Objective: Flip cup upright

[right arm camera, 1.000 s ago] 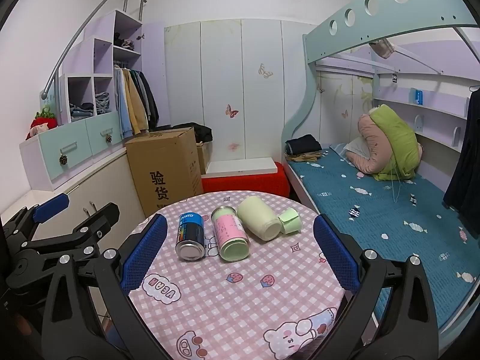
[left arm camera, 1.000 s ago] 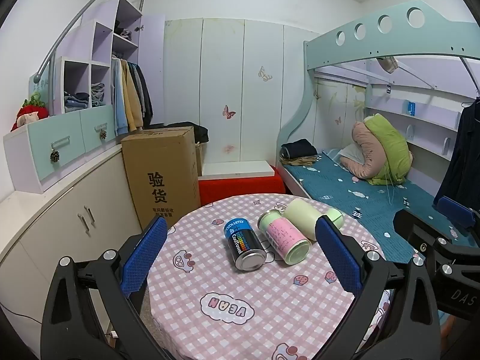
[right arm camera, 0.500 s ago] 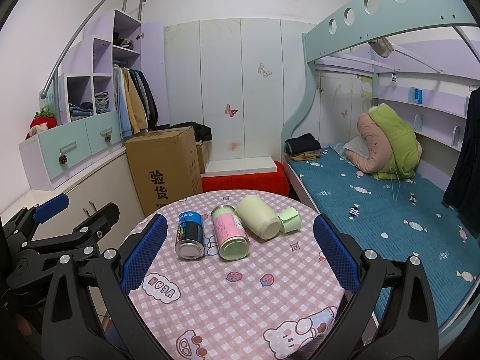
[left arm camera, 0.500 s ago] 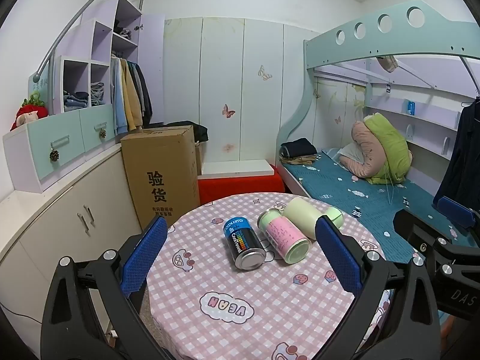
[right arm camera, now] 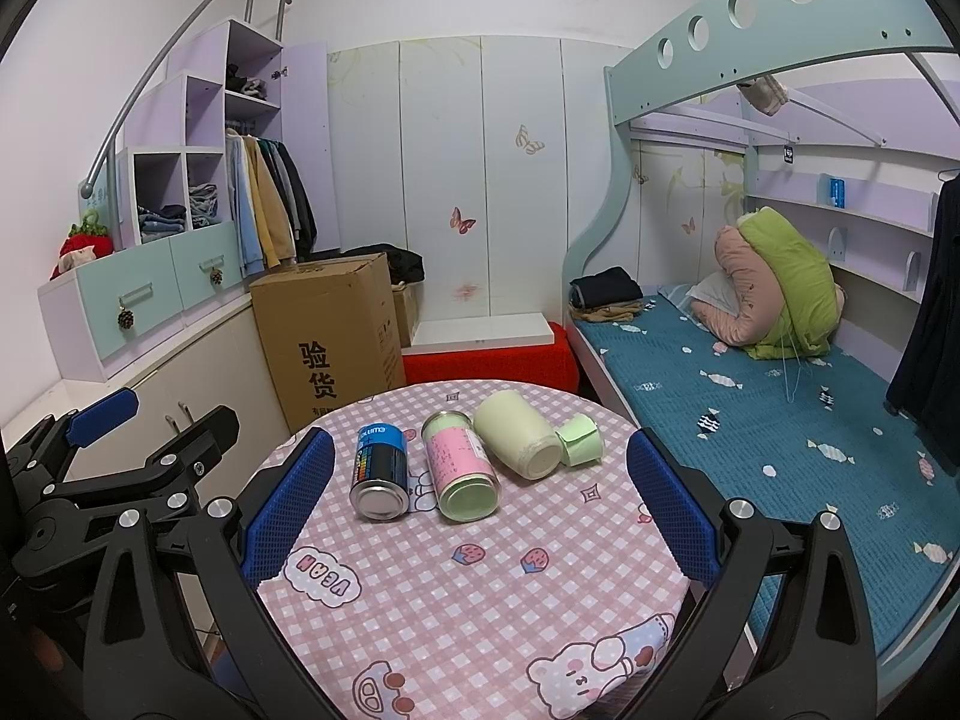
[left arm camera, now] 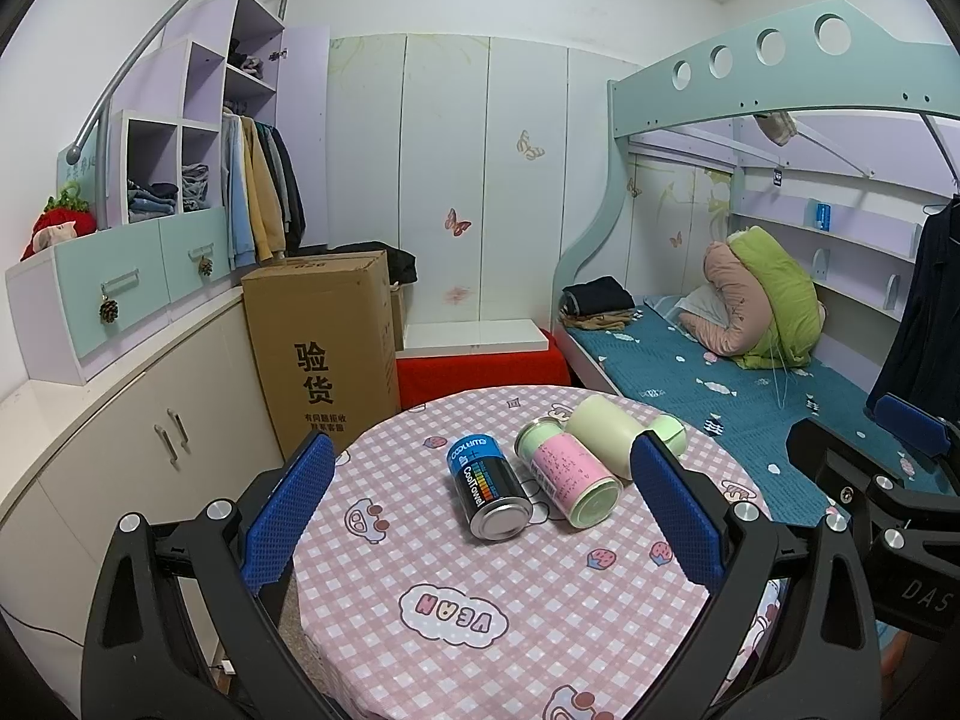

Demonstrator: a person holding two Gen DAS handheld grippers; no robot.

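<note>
As your two tools hang over the near rim, here is what lies ahead, nearest first.

Left tongs (left arm camera: 480, 504): spread wide, blue pads apart, nothing between them; low over the near-left edge of the desk.
Right tongs (right arm camera: 477, 501): likewise gaping and empty, beside your left ones, over the near-right edge.
Desk (right arm camera: 480, 612): round, under a pink checked cloth with cartoon prints; its near half is bare cloth.
Blue can (right arm camera: 379, 473): on its side, metal end toward you, leftmost of the row.
Pink-labelled cup (right arm camera: 459, 474): on its side, touching or just beside the can, pale green end facing you.
Cream cup (right arm camera: 519, 435): the task's thing, lying on its side right of the pink one, mouth toward you.
Green lid (right arm camera: 579, 448): just beside the cream cup, on its right.
Cardboard box (right arm camera: 330, 330): stands on the floor behind the desk, left.
Bed (right arm camera: 750, 396): right of the desk, teal sheet, bundled quilt at the far end.
</note>
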